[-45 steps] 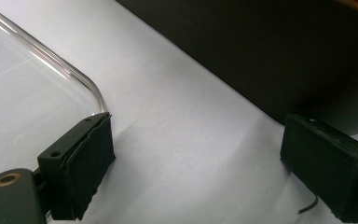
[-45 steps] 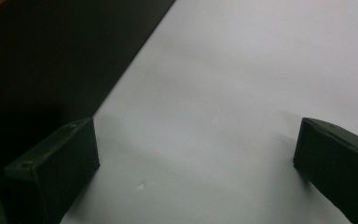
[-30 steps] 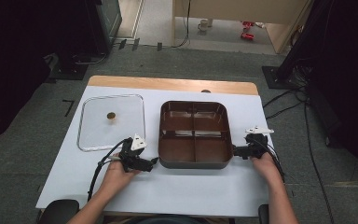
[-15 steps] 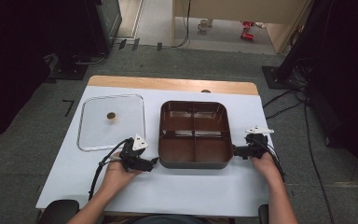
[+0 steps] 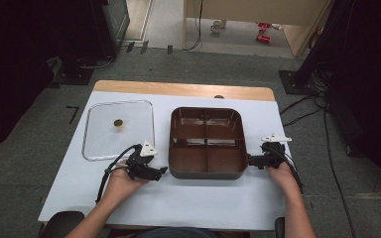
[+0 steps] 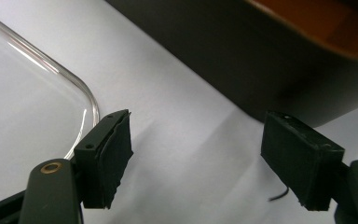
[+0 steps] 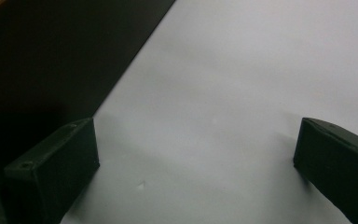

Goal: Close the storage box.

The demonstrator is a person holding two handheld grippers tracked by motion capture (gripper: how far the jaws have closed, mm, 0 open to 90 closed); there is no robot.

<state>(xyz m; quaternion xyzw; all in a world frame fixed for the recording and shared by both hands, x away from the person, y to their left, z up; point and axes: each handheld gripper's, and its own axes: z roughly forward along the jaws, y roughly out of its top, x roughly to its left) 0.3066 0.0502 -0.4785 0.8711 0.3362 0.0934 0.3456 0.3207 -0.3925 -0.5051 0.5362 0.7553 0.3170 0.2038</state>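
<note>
High view: 1 brown 4-compartment tray, 1 clear lid, 2 hand-held grippers, left & right, both released.

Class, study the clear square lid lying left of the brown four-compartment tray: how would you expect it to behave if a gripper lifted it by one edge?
The clear lid looks thin, flat and rigid, so it probably stays stiff and feels light. Its smooth, glossy rim may slip between jaws. Lying flat on the white table cover, its edge seems hard to get under; the small knob looks like the easier hold.

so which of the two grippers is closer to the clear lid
The left gripper: it sits between the clear lid and the brown tray, while the right gripper is on the tray's far side.
</note>
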